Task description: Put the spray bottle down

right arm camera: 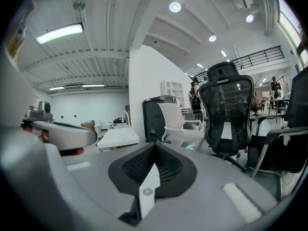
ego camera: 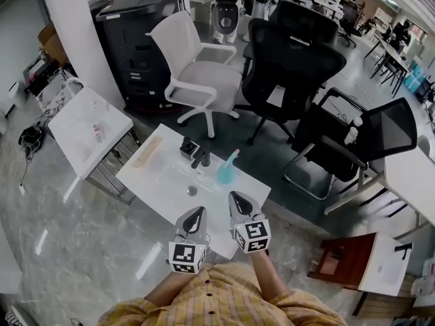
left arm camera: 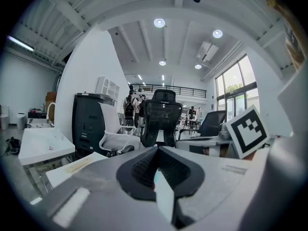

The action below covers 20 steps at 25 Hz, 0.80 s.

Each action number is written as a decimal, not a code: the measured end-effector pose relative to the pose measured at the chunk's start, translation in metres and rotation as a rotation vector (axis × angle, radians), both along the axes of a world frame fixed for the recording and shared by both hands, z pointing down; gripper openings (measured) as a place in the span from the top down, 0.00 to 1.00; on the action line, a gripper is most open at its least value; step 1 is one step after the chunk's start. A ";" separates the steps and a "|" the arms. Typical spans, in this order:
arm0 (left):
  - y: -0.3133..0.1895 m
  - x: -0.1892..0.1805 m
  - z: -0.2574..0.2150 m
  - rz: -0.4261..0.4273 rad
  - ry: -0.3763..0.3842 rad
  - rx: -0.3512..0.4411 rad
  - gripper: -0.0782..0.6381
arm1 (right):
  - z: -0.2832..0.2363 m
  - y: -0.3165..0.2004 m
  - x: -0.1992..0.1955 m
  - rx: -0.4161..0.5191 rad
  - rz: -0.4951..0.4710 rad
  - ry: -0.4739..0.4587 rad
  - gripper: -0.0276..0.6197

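Observation:
The spray bottle [ego camera: 225,170], teal with a pale pink nozzle, stands upright on the white table [ego camera: 163,182] near its far right edge. Nothing is holding it. My left gripper [ego camera: 198,212] hovers over the table's near edge with its jaws shut and nothing between them, as the left gripper view [left arm camera: 156,149] also shows. My right gripper [ego camera: 235,196] is beside it, a little nearer the bottle and apart from it. Its jaws are shut and empty in the right gripper view [right arm camera: 154,146]. A sliver of the bottle [right arm camera: 191,147] shows past the right jaw.
On the table lie small black objects [ego camera: 193,151], a beige strip [ego camera: 147,153] and a small round piece [ego camera: 192,191]. A second white table [ego camera: 88,124] stands left. A white chair [ego camera: 200,73], two black chairs [ego camera: 292,60] [ego camera: 367,138] and a black cabinet [ego camera: 139,39] stand beyond.

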<state>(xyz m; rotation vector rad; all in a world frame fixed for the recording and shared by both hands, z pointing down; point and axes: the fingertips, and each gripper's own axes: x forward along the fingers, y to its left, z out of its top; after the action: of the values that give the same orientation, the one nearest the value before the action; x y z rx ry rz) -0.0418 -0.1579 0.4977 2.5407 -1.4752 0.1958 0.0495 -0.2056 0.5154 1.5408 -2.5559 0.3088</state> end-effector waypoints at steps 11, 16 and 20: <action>0.005 0.002 -0.020 0.030 0.016 0.049 0.89 | -0.035 0.031 0.003 0.060 0.038 -0.021 0.96; 0.006 0.007 -0.027 0.045 0.026 0.073 0.89 | -0.046 0.041 0.011 0.066 0.061 -0.050 0.96; 0.004 0.010 -0.029 0.061 0.026 0.090 0.89 | -0.047 0.045 0.013 0.077 0.077 -0.042 0.96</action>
<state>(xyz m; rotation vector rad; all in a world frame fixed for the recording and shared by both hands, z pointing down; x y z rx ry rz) -0.0316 -0.1536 0.4685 2.6508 -1.4295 0.1066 0.0629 -0.1601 0.4686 1.6809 -2.5727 0.2566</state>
